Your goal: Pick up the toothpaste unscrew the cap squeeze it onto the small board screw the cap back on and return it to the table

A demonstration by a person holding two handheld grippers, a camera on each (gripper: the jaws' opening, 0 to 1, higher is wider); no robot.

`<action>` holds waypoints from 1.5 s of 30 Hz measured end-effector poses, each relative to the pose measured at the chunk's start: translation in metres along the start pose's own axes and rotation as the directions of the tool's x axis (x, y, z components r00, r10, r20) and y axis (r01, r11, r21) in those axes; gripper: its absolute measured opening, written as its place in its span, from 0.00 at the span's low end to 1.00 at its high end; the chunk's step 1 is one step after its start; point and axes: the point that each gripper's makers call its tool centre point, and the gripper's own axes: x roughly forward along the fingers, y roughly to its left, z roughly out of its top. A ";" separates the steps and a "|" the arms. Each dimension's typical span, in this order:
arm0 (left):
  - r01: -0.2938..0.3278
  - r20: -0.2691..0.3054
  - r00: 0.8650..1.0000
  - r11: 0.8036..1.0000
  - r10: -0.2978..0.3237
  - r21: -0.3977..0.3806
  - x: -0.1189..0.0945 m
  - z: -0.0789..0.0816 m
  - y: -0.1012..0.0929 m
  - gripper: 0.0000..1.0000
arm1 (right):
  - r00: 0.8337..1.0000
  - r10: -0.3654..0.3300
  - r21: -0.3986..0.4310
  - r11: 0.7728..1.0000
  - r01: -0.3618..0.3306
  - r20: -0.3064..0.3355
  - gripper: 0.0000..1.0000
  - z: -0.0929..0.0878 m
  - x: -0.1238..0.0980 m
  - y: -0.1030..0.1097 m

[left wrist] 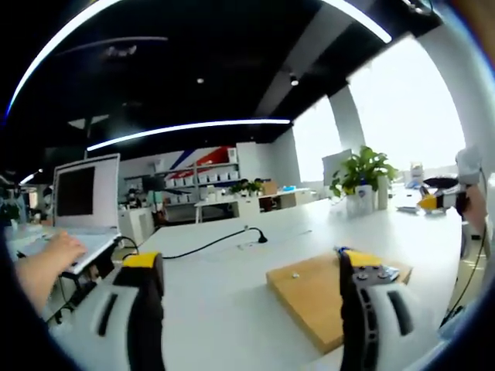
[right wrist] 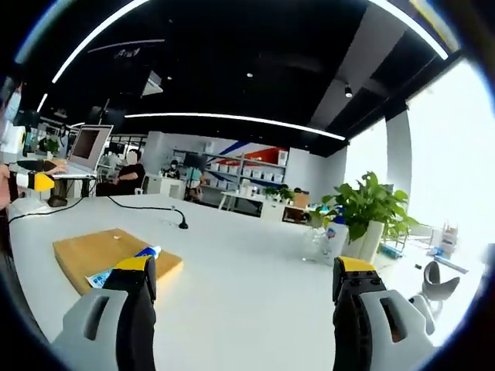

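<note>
My left tool (left wrist: 251, 282) hung with its jaws spread wide over the white worktop (left wrist: 232, 309), nothing between them. The small board (left wrist: 329, 294) lay just ahead, partly behind the right-hand jaw, with a small white dab (left wrist: 295, 273) on it. My right tool (right wrist: 244, 286) was likewise spread and empty. From that side I saw the toothpaste (right wrist: 124, 267) lying on the board, partly hidden behind the left-hand jaw. A potted plant (right wrist: 367, 209) stood farther back.
</note>
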 end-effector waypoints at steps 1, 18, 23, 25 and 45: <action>0.001 -0.001 1.000 1.000 -0.001 0.000 0.000 0.000 0.000 1.00 | 1.000 0.002 0.006 1.000 -0.002 -0.007 0.99 -0.002 0.000 -0.001; 0.003 0.006 1.000 1.000 -0.003 -0.025 0.006 -0.001 0.001 1.00 | 0.999 0.036 0.038 0.999 -0.035 -0.030 0.99 -0.009 0.007 0.003; 0.015 -0.015 1.000 1.000 -0.015 -0.019 0.007 -0.006 -0.002 1.00 | 0.999 0.048 0.058 0.997 -0.047 -0.014 0.99 -0.007 0.008 0.006; 0.016 -0.021 1.000 1.000 -0.016 -0.020 0.008 -0.007 -0.002 1.00 | 0.998 0.052 0.057 0.997 -0.051 -0.019 0.99 -0.009 0.008 0.008; 0.026 -0.010 1.000 0.999 -0.027 -0.041 0.009 -0.005 -0.005 1.00 | 0.998 0.068 0.054 0.996 -0.068 -0.001 0.99 -0.006 0.008 0.009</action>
